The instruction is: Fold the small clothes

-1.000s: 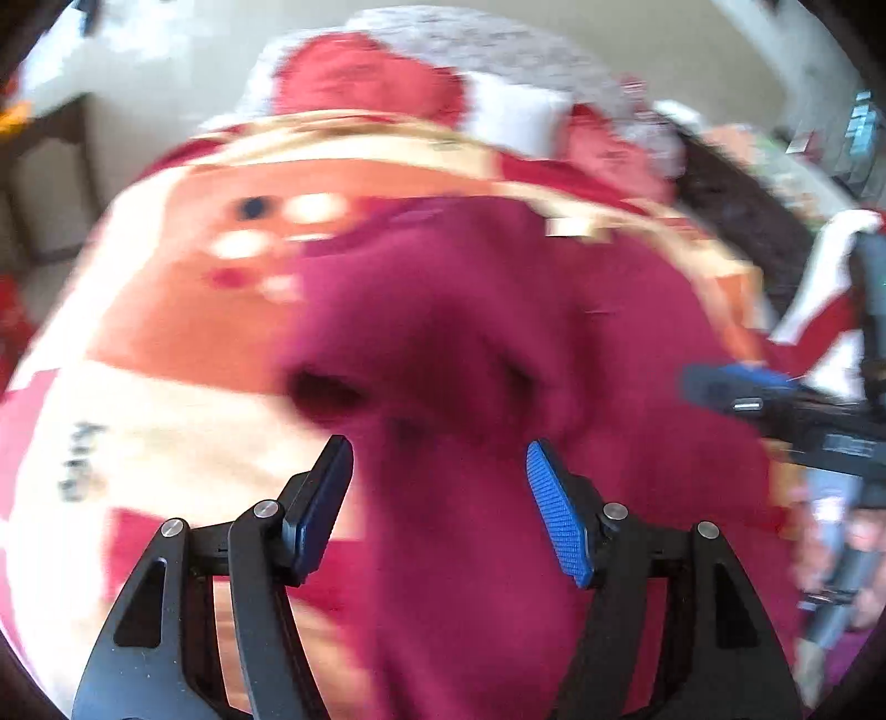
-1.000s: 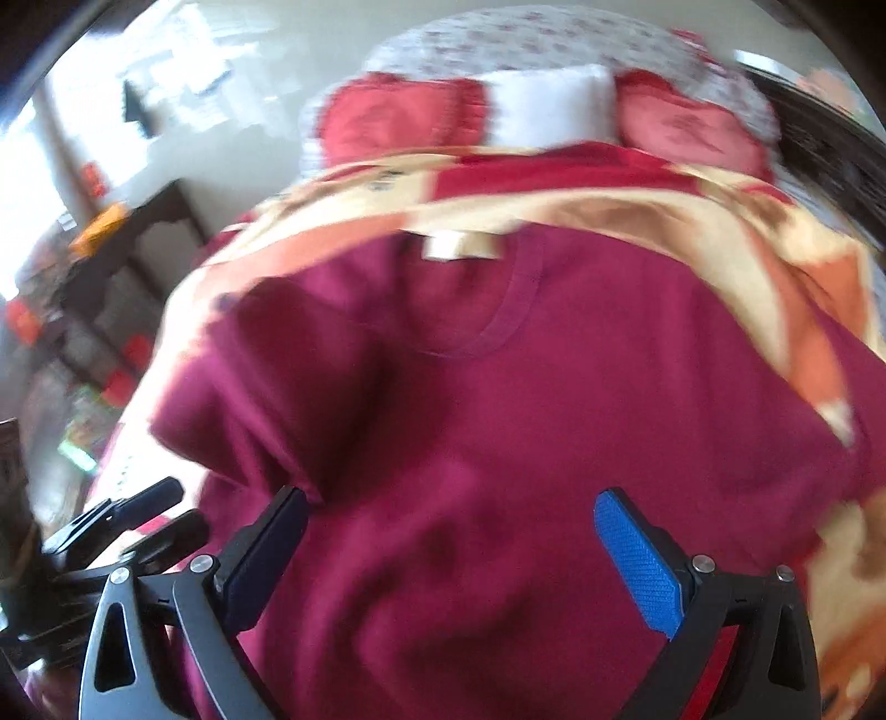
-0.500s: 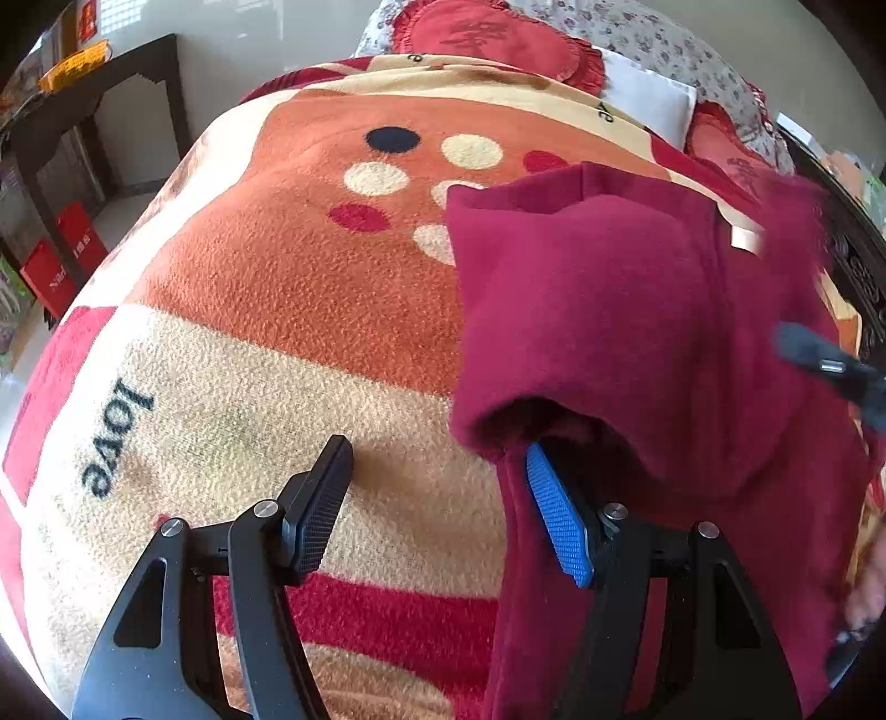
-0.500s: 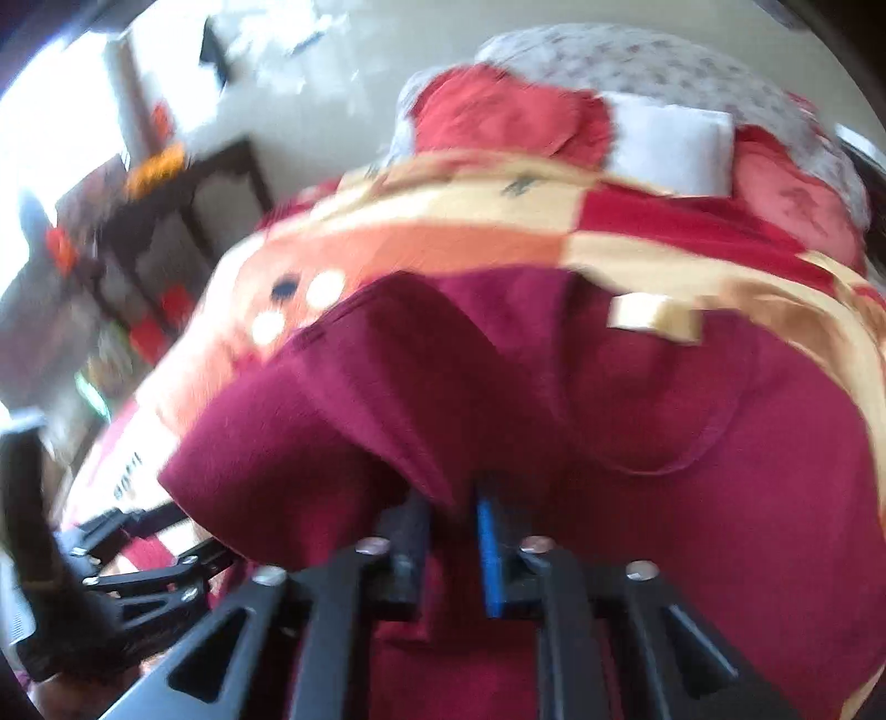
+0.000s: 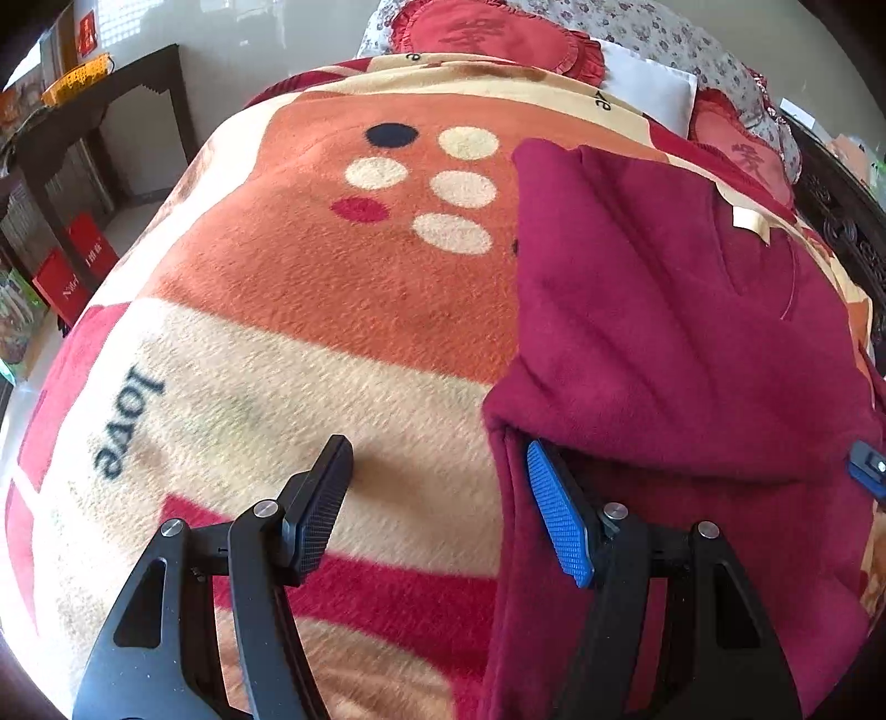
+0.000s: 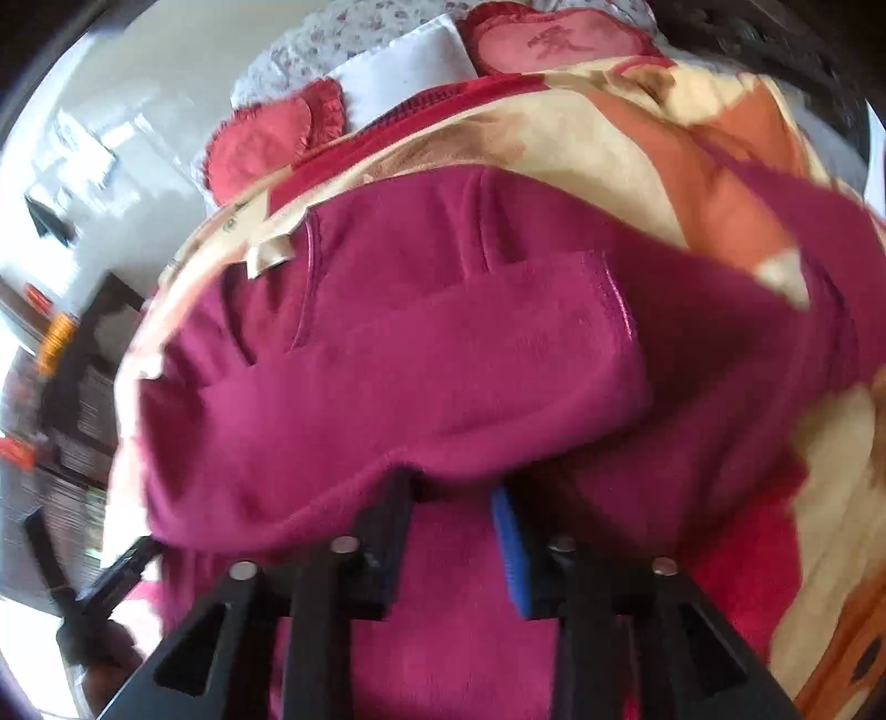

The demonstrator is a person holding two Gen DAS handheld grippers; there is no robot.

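Note:
A maroon fleece shirt lies on the patterned blanket, with its left sleeve folded over onto its body. My left gripper is open and empty, low over the blanket at the shirt's left edge; its blue finger touches the fabric. In the right wrist view the shirt fills the middle, the folded sleeve lying across it. My right gripper stands at the sleeve's lower edge with its jaws a little apart and nothing clamped between them. A cream label marks the collar.
Red heart-shaped cushions and a white pillow lie at the head of the bed. A dark side table with an orange basket stands at the left, red bags below it. Dark carved furniture borders the right.
The right gripper closed on the left sleeve, carried it over the shirt's body and has opened part way, letting it go. The left gripper shifted left to the shirt's edge, staying open.

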